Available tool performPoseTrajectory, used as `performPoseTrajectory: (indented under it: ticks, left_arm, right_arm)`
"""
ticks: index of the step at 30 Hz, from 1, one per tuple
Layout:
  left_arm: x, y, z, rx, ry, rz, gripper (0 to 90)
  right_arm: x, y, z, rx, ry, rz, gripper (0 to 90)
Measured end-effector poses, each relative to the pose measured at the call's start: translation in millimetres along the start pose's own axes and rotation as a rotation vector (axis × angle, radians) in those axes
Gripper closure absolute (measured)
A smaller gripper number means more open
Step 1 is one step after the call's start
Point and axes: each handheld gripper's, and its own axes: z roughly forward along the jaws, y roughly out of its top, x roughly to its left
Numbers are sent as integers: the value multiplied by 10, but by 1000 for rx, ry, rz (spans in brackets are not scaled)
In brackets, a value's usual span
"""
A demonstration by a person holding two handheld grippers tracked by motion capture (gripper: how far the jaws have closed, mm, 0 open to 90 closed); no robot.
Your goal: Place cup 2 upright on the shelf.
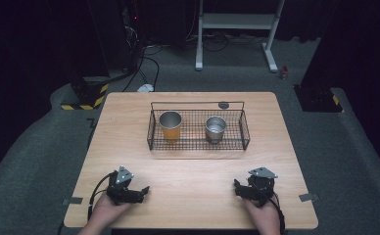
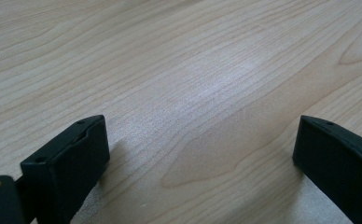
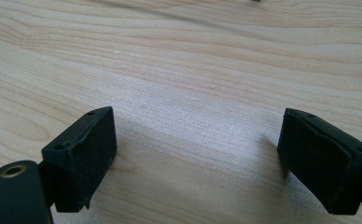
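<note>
Resting low on the near edge of the wooden bench (image 1: 193,166), at the bottom of the high view: left claw (image 1: 141,190) at lower left, right claw (image 1: 237,186) at lower right, each cradled in a hand coming up from the bottom edge, both well apart from everything else. Standing wide in the left gripper view, jaws of the left claw (image 2: 200,154), with nothing but bare wood grain between them; gaping likewise in the right gripper view, jaws of the right claw (image 3: 195,154), gripping nothing. Pointing inward toward the middle of the frame, probably as a parked, ready pose ahead of any reach. Sitting in the centre of the high view, above the claws: a black wire basket (image 1: 199,145) with a tall back rail, long side facing the person so that either hand can get in from the front. Standing upright inside it, apart from each other: an orange cup with a metal rim (image 1: 170,126) in the left half and a shorter steel cup (image 1: 215,129) in the right half, one roughly ahead of each claw, seemingly so each hand has its own cup. Lying just beyond the basket's back rail: a small dark round disc (image 1: 223,105), too small to identify. Nothing being lifted or touched yet.
</note>
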Motion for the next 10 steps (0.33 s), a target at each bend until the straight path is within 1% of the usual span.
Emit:
performPoseTrajectory:
  ticks: [10]
  left_arm:
    - [-2,-2,-2,0,2,-4,44]
  right_arm:
    - [-4,-4,-2,-2,0,-7,116]
